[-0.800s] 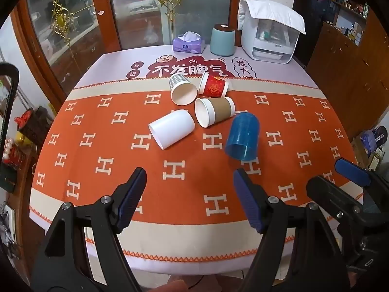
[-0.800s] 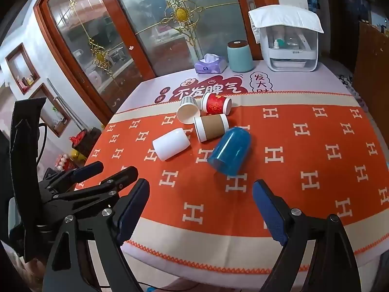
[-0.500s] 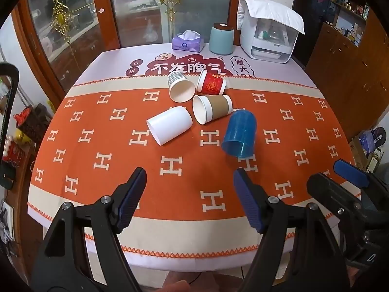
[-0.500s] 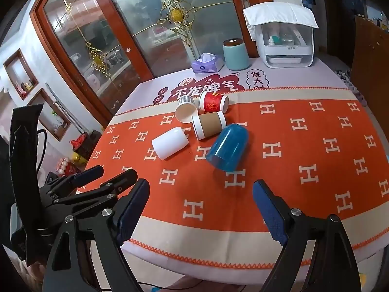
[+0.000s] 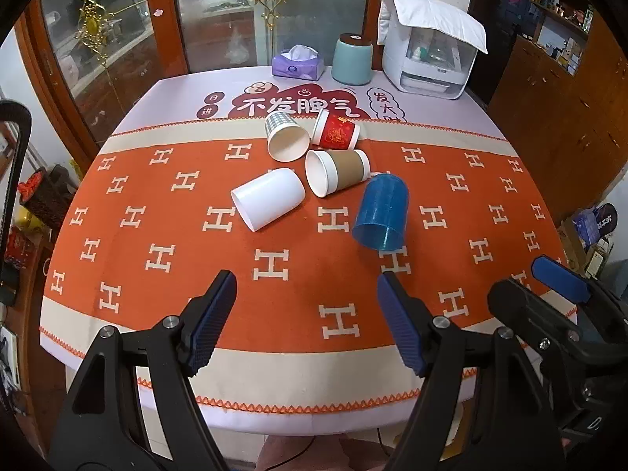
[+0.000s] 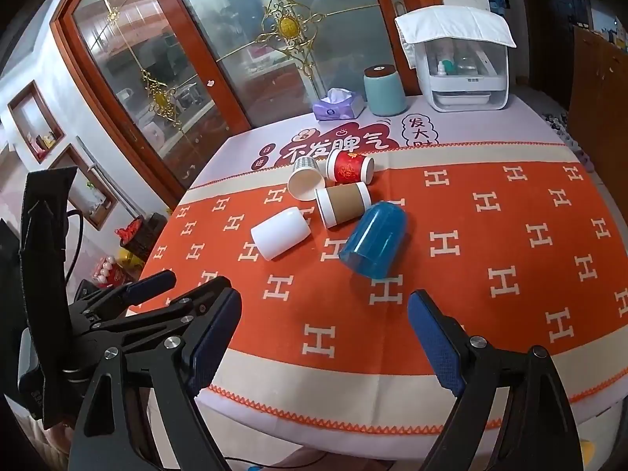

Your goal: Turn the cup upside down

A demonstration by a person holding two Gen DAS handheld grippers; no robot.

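Note:
Several cups lie on their sides on the orange tablecloth (image 5: 165, 212): a blue plastic cup (image 5: 381, 212) (image 6: 375, 244), a white cup (image 5: 269, 198) (image 6: 280, 232), a brown-sleeved paper cup (image 5: 337, 172) (image 6: 342, 203), a checked paper cup (image 5: 285, 137) (image 6: 305, 178) and a red paper cup (image 5: 336, 131) (image 6: 350, 167). My left gripper (image 5: 306, 324) is open and empty above the table's near edge, well short of the cups. My right gripper (image 6: 324, 339) is open and empty, also near the front edge.
At the table's far side stand a purple tissue box (image 5: 298, 63), a teal canister (image 5: 352, 59) and a white appliance under a cloth (image 5: 429, 45). Glass doors stand behind the table. Each gripper shows at the edge of the other's view.
Both grippers have drawn back and up a little from the table, so the cups look slightly farther. The cups have not moved and the jaws stay open.

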